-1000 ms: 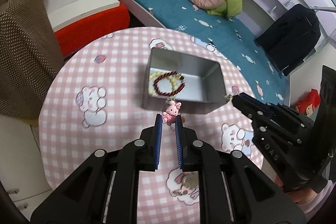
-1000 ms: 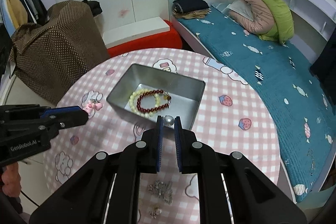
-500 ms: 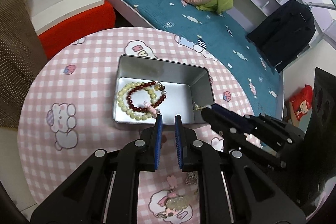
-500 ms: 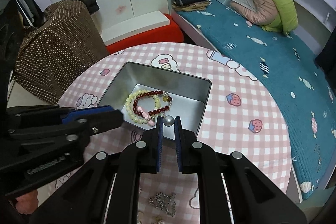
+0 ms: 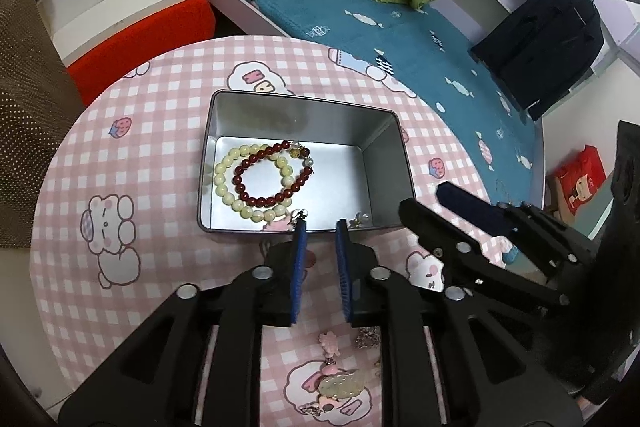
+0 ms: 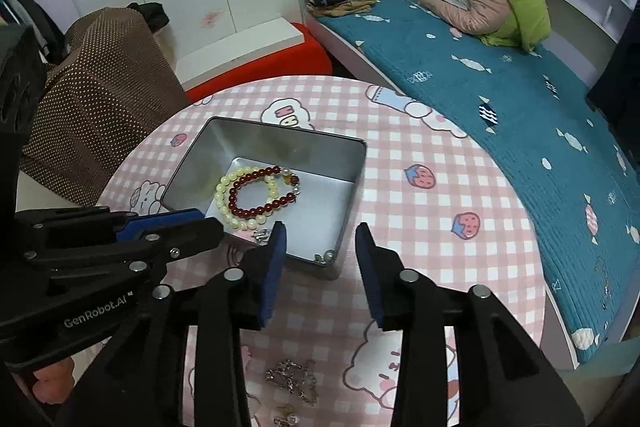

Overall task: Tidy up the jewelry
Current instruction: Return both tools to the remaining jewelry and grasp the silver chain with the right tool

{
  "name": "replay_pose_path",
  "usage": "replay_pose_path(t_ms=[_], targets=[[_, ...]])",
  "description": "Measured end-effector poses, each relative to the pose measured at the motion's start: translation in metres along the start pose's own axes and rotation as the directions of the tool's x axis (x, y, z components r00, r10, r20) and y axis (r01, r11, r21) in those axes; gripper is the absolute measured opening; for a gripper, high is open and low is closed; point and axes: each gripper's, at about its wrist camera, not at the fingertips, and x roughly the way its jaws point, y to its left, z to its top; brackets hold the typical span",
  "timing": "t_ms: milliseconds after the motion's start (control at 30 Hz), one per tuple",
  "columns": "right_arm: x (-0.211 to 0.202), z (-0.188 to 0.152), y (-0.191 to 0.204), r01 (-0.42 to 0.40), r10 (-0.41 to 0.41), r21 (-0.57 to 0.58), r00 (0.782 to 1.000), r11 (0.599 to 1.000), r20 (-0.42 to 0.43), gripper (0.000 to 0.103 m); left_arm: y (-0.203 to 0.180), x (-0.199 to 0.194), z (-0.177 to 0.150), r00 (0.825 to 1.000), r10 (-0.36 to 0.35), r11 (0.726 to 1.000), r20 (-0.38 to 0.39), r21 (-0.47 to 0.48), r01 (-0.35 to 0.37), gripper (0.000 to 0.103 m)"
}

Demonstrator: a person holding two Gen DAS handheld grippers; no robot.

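Observation:
A silver metal tin (image 5: 384, 163) (image 6: 352, 163) stands on the round pink checked table. In it lie a dark red bead bracelet (image 5: 276, 175) (image 6: 260, 199), a cream bead bracelet (image 5: 232, 183) (image 6: 224, 195), a pink charm (image 5: 280, 223) at the near wall and a pearl earring (image 5: 360, 218) (image 6: 326, 256) in the near corner. My left gripper (image 5: 320, 227) is slightly open and empty at the tin's near rim. My right gripper (image 6: 320, 231) is wide open and empty just above the tin's near corner.
More jewelry lies on the table near me: a pale green pendant (image 5: 340, 387), a pink flower piece (image 5: 328, 341) and a silver chain (image 6: 292, 379). A bed with a teal cover (image 6: 500, 95) stands behind the table, a brown dotted cover (image 6: 96, 75) at the left.
The pink charm left my left gripper and now lies in the tin. My right gripper opened and the pearl earring dropped into the tin's near corner.

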Motion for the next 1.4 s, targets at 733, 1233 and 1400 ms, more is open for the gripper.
replay_pose_path(t_ms=[733, 1233, 1400], targets=[[-0.025, -0.043, -0.022, 0.106, -0.104, 0.073, 0.994, 0.992, -0.026, 0.069, 0.009, -0.019, -0.043, 0.997, 0.073, 0.997, -0.012, 0.007, -0.073, 0.063], [-0.013, -0.088, -0.027, 0.154, -0.139, 0.098, 0.98, 0.983, -0.144, 0.084, 0.004, 0.001, -0.07, 0.988, 0.108, 0.994, -0.109, 0.046, -0.104, 0.087], [-0.006, -0.099, -0.027, 0.135, -0.116, 0.099, 0.977, 0.986, -0.18, 0.085, 0.004, 0.015, -0.08, 0.981, 0.121, 0.992, -0.151, 0.053, -0.114, 0.09]])
